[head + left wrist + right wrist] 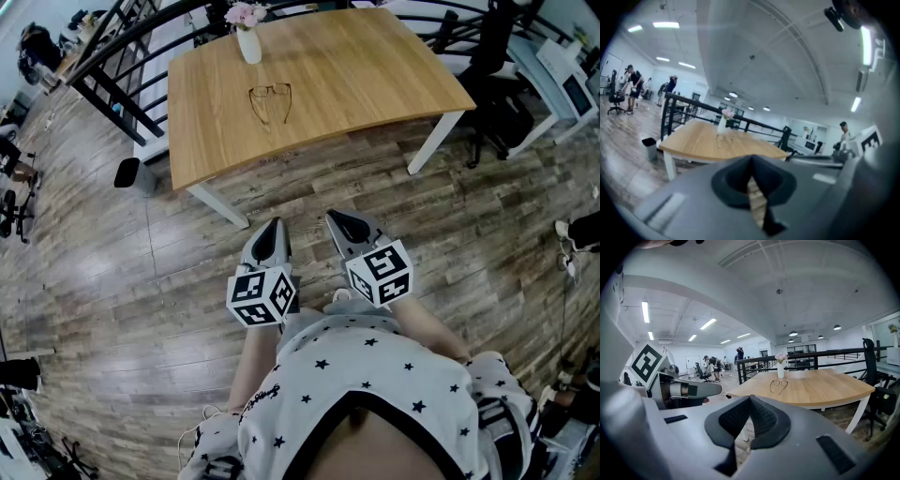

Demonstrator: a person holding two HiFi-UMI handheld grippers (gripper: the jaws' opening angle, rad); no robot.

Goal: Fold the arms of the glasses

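Wooden desk point(375, 75) carries the glasses point(270, 100), arms unfolded, near a vase point(248, 43); your left tool point(272, 227) and right tool point(339, 221) are closed, empty, well short of it.

Bright ceiling strips point(645, 311), fisheye-bent edges, slight blur.

The person holds the left tool point(273, 228) and the right tool point(339, 221) side by side, just apart, near the torso, both pointing forward and slightly downward, each pair of jaws closed tip to tip on nothing, with the forearms point(247, 370) drawn in behind them.
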